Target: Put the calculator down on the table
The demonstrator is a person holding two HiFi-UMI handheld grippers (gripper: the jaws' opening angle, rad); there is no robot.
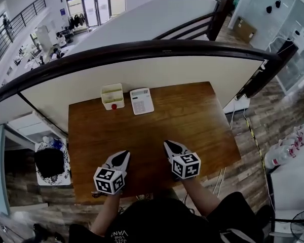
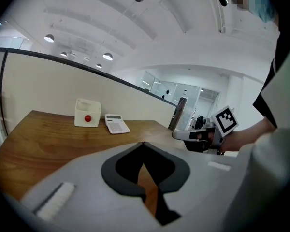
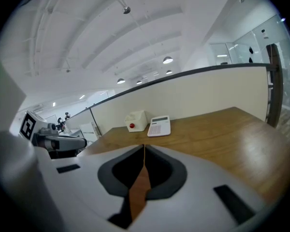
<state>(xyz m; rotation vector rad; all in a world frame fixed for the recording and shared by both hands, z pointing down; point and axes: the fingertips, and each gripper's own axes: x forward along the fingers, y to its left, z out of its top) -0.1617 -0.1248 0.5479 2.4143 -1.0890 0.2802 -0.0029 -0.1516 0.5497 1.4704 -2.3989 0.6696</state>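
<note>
A white calculator [image 1: 142, 100] lies flat on the wooden table [image 1: 182, 120] near its far edge, also seen in the left gripper view [image 2: 117, 124] and the right gripper view [image 3: 160, 126]. My left gripper [image 1: 123, 155] hovers over the near part of the table, jaws shut with nothing between them. My right gripper [image 1: 168, 145] is beside it to the right, also shut and empty. Both point toward the calculator from well short of it. In each gripper view the tips meet: left gripper [image 2: 143, 143], right gripper [image 3: 144, 146].
A small white box [image 1: 112, 96] with a red button stands just left of the calculator. A curved white parapet with a dark handrail [image 1: 157, 48] runs behind the table. A black-topped stool or bin [image 1: 49, 163] sits left of the table.
</note>
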